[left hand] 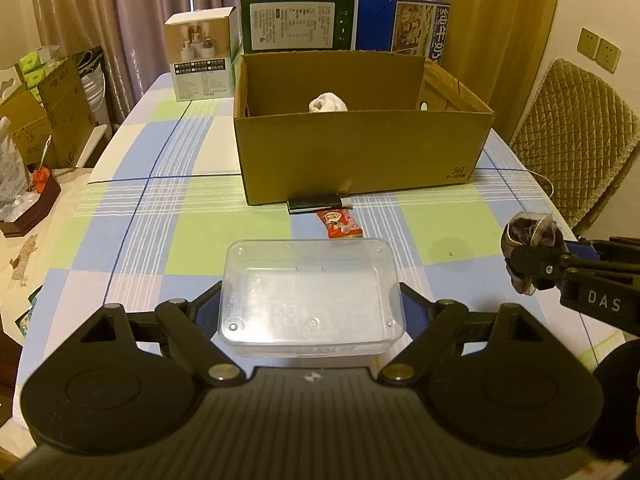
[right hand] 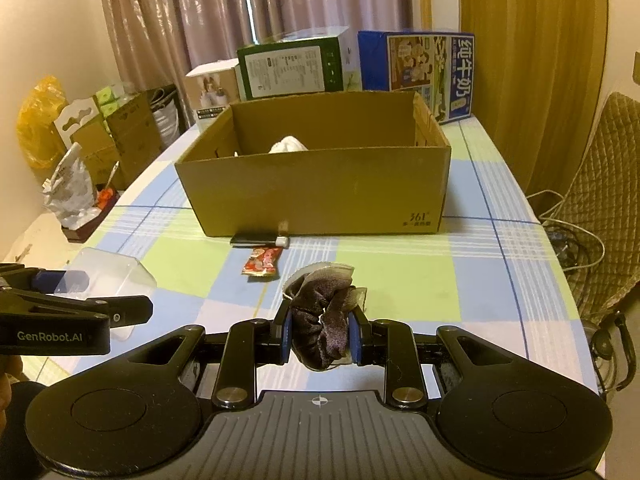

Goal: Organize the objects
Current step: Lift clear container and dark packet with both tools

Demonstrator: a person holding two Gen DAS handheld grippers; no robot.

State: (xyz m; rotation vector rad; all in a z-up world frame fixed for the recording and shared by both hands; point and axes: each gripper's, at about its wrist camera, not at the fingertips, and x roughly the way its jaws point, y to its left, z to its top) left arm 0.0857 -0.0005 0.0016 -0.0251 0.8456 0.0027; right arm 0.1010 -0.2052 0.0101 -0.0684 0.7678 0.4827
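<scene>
My left gripper is shut on a clear plastic box, held above the checked tablecloth. In the right wrist view that box shows at the left edge. My right gripper is shut on a dark bundled sock in clear wrapping. The same sock appears at the right of the left wrist view. An open cardboard box stands ahead with a white crumpled item inside. A red snack packet and a black flat item lie against its front wall.
Green, blue and white cartons stand behind the cardboard box. A quilted chair stands to the right. Boxes and bags are piled left of the table. Cables hang off the right table edge.
</scene>
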